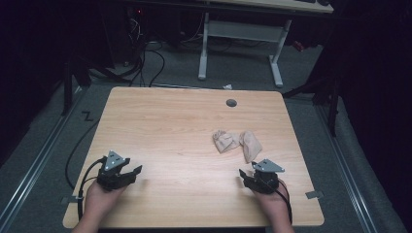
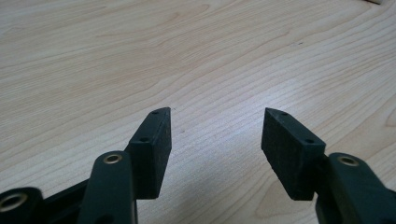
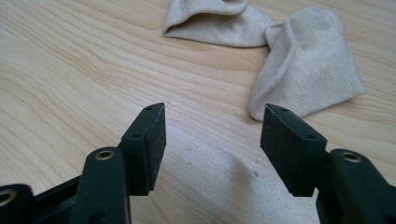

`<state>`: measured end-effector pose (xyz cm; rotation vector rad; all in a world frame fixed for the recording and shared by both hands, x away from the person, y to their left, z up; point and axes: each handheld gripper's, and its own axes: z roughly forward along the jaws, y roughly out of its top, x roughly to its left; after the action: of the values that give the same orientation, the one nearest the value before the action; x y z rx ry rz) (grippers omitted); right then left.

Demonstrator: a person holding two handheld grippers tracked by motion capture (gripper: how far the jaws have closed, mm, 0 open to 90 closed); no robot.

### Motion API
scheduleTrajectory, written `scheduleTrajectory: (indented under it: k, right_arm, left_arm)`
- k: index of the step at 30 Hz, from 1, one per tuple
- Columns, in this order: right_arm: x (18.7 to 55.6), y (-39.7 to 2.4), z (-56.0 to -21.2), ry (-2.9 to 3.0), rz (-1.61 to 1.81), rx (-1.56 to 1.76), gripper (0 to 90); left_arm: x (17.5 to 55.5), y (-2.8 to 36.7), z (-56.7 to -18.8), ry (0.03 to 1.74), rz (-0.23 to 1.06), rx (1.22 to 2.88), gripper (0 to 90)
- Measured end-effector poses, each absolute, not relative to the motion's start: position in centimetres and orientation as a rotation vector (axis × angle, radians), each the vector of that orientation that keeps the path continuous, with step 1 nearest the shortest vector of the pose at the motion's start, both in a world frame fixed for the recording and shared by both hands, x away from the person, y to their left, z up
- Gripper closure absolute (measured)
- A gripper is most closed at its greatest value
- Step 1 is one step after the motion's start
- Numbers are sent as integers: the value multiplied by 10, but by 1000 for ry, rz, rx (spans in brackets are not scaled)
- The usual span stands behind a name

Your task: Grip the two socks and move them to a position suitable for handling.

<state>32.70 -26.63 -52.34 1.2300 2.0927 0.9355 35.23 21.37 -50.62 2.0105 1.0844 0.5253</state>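
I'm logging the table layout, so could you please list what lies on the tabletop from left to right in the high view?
Left tool → left beige cloth piece → right beige cloth piece → right tool, though it overlaps the right piece's span, just nearer the person.

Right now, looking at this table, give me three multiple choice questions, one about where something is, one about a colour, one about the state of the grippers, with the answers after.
1. Where do the two socks lie?
A. just ahead of the right gripper
B. beside the left gripper
C. on the floor

2. What colour are the socks?
A. black
B. beige
C. blue

3. How do the grippers' jaws stand?
A. both open and empty
B. both shut on a sock
C. left shut, right open

Answers: 1 A, the high view puts them on the table near the right gripper. 2 B, the right gripper view shows pale beige fabric. 3 A, each gripper view shows a bare gap between the jaws.
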Motion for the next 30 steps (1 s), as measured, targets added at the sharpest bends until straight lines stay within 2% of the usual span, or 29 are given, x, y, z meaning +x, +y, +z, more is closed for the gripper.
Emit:
scheduleTrajectory:
  k: [12, 15, 16, 19, 21, 22, 23, 30]
  right_arm:
    - [346, -267, -513, 2040, 934, 1234, 444]
    - [357, -271, -509, 2023, 928, 1278, 484]
    - [365, -274, -505, 2002, 938, 1303, 546]
    - [374, -277, -502, 1975, 935, 1319, 595]
    - [388, -278, -499, 1950, 902, 1314, 758]
    - [388, -278, -499, 1950, 902, 1314, 758]
    - [396, -279, -498, 1960, 879, 1306, 900]
    - [426, -288, -510, 1928, 842, 1410, 900]
  left_arm:
    - [351, 205, -506, 1063, 539, 2030, 409]
    - [351, 204, -506, 1050, 540, 2028, 409]
    - [350, 203, -505, 1041, 544, 2031, 410]
    - [350, 203, -505, 1038, 545, 2032, 412]
    - [350, 203, -505, 1037, 547, 2035, 413]
    - [350, 203, -505, 1037, 547, 2035, 413]
    - [351, 204, -506, 1045, 541, 2038, 413]
    - [350, 206, -506, 1059, 528, 2025, 416]
